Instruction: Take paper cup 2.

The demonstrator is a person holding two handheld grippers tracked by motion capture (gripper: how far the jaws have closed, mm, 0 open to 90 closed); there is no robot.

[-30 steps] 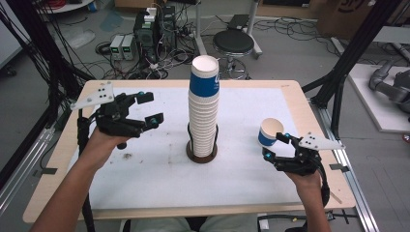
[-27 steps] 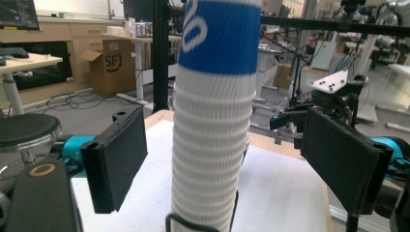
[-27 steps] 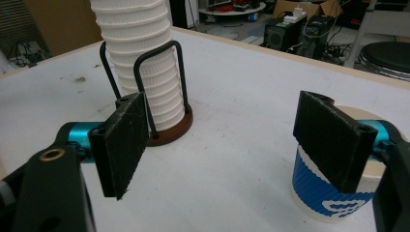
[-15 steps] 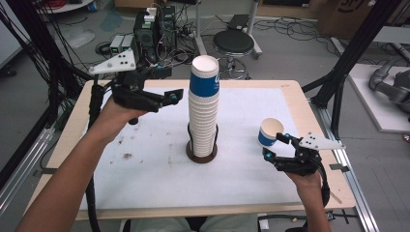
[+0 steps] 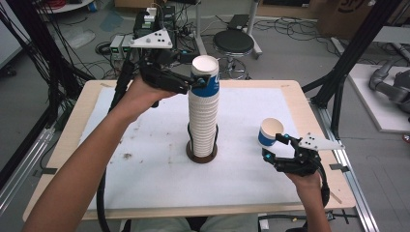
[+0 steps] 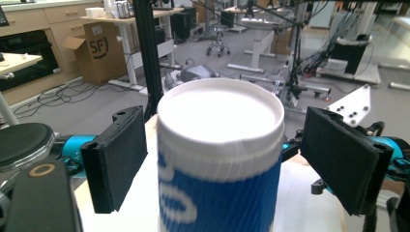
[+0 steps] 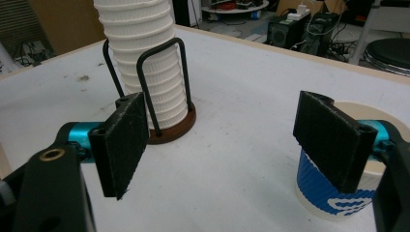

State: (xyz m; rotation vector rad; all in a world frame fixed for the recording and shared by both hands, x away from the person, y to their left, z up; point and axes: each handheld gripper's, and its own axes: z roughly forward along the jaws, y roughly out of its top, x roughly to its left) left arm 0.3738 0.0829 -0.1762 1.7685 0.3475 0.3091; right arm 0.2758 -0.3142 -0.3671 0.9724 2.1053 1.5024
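1. While the left gripper (image 5: 196, 86) stands open astride the top cup (image 6: 220, 159), that cup crowns the stack (image 5: 202, 121) at mid-table.
2. Paper cups are light and crushable; I would pinch gently just below the rim.
3. Lifting straight up looks unobstructed.
4. The right gripper (image 7: 232, 145) rests open, its far jaw just in front of a lone cup (image 5: 269, 133) near the table's (image 5: 309, 116) right edge.

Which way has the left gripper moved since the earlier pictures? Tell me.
Yes. The left gripper has moved up and rightward toward the cup stack; its open jaws now flank the top cup.
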